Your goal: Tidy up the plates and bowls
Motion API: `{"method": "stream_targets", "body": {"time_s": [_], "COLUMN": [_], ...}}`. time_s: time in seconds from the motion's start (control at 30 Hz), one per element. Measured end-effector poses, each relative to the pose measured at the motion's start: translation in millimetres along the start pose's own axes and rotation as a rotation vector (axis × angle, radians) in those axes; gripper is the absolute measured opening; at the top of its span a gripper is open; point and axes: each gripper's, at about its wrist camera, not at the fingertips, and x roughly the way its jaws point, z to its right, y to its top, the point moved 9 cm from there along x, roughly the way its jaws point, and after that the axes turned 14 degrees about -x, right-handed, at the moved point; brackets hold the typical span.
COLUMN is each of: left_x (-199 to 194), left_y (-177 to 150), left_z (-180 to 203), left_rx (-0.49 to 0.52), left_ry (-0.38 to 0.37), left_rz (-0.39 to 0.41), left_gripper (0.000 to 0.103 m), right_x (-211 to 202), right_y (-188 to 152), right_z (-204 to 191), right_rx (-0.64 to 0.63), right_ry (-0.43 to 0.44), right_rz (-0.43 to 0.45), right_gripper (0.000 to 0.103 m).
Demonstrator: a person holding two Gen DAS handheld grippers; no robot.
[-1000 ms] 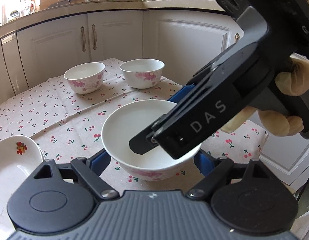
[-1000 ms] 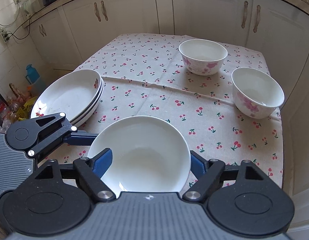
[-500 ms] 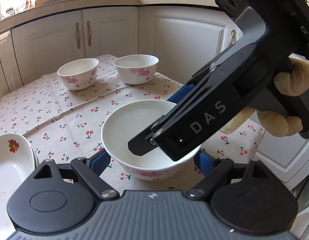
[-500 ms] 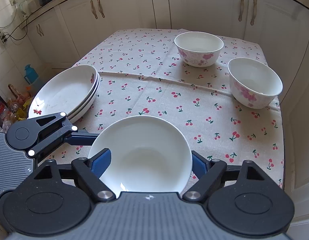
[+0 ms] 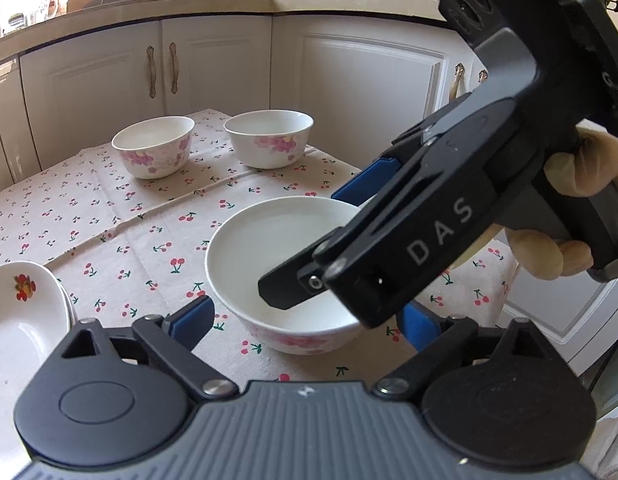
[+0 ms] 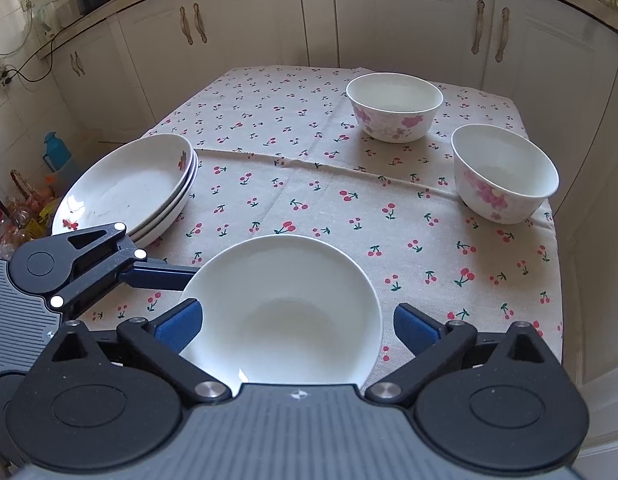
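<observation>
I have just spread both sets of fingers, left gripper and right gripper, letting go of the near floral bowl, which sits free between them on the counter. Next I'd judge: fetch another bowl beyond my right fingers for stacking.

White pink-flowered bowl on cherry-print beige tablecloth

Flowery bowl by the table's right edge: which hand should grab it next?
Probably the right. The right gripper and left gripper have both just been opening around the near white bowl. The white ceramic bowl with pink flowers sits on the right gripper's side; the left is by the stacked white plates.
</observation>
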Motion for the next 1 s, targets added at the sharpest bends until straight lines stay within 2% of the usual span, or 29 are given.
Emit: {"method": "stream_targets", "body": {"time_s": [0.23, 0.37, 0.73, 1.0], "left_x": [-15, -24, -47, -54], "left_y": [-4, -6, 3, 29], "left_z": [-4, -3, -3, -10], "left_rx": [0.005, 0.011, 0.014, 0.0], "left_ry": [0.0, 0.005, -0.017, -0.018], "left_rz": [-0.001, 0.005, 0.017, 0.014], "left_gripper": [0.097, 0.097, 0.097, 0.102], "right_x": [-21, -33, -69, -83], "right_y": [-3, -6, -8, -14], "right_z": [7, 7, 4, 16], "right_rx": [0.057, 0.06, 0.095, 0.053], "right_ry": [-0.073, -0.172, -0.277, -0.338], "right_rz": [0.071, 0.109, 0.207, 0.205], "right_gripper": [0.103, 0.103, 0.103, 0.103]}}
